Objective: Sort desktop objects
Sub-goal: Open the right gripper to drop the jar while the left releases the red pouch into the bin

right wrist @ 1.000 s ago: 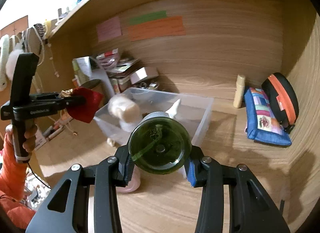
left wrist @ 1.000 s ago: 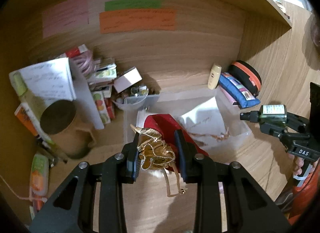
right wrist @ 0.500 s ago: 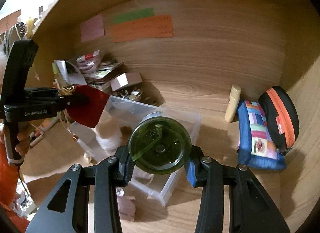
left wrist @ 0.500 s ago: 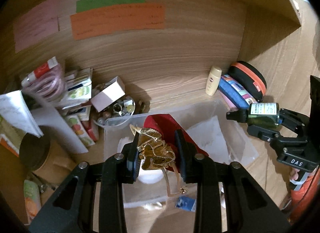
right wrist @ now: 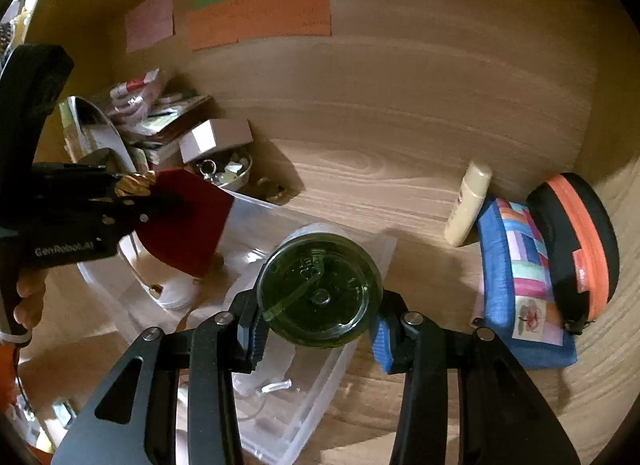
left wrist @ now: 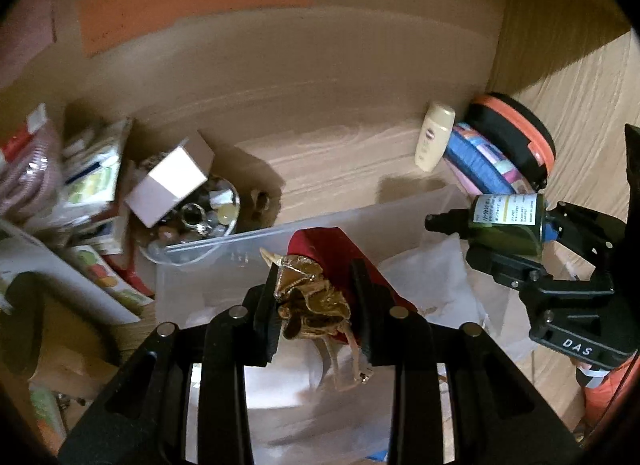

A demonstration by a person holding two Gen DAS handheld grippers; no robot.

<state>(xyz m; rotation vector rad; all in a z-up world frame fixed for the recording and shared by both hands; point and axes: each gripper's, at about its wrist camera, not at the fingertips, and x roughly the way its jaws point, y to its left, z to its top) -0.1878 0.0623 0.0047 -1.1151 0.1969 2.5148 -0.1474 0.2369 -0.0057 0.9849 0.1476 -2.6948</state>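
Left gripper [left wrist: 316,305] clamped red-and-gold pouch [left wrist: 316,297], frame centre, over clear bin [left wrist: 224,261]. Right gripper [right wrist: 318,331] pinched green bottle [right wrist: 318,285] at bin's right edge. Risks: dangling drawstring snagging rim; round glass slipping, missing bin.

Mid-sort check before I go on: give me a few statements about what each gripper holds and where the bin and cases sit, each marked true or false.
1. The left gripper is shut on a red and gold pouch. True.
2. The right gripper is open and holds nothing. False: it is shut on a green bottle.
3. Both held things hang over the clear plastic bin. True.
4. The cream tube lies inside the bin. False: it leans at the back wall, outside the bin.
5. The blue patchwork case stands beside the black and orange case. True.
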